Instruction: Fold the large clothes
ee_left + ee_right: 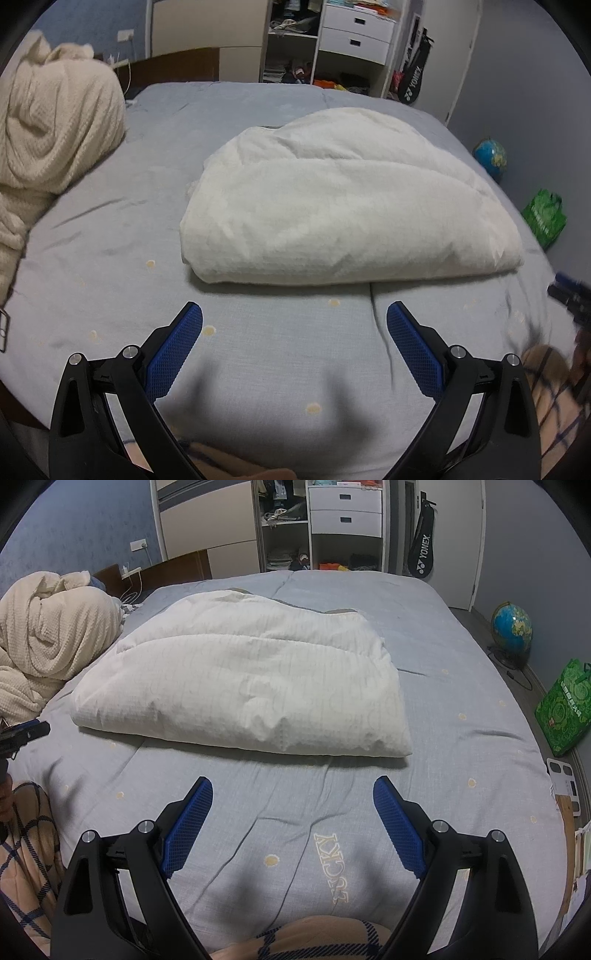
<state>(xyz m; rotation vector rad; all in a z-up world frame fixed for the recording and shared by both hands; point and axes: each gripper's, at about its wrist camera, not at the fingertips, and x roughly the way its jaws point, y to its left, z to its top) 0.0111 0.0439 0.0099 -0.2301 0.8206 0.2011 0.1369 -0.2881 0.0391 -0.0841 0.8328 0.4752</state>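
White quilt (pixel 343 199) folded, mid-bed (pixel 110 229): soft, bulky, light. Grip near-edge corners. Left gripper (pixel 294 325) and right gripper (pixel 293 797) short of quilt, jaws wide, empty.

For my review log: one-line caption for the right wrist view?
Right gripper open above the grey bed cover, short of the folded white quilt.

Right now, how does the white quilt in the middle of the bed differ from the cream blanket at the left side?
The white quilt is folded into a flat, neat bundle; the cream blanket is heaped in loose, tall folds. The quilt's cloth looks smooth with a faint grid; the blanket has a waffle-like texture. The quilt is whiter, the blanket more beige. Both lie on the grey-blue bed sheet, untouched by either gripper.
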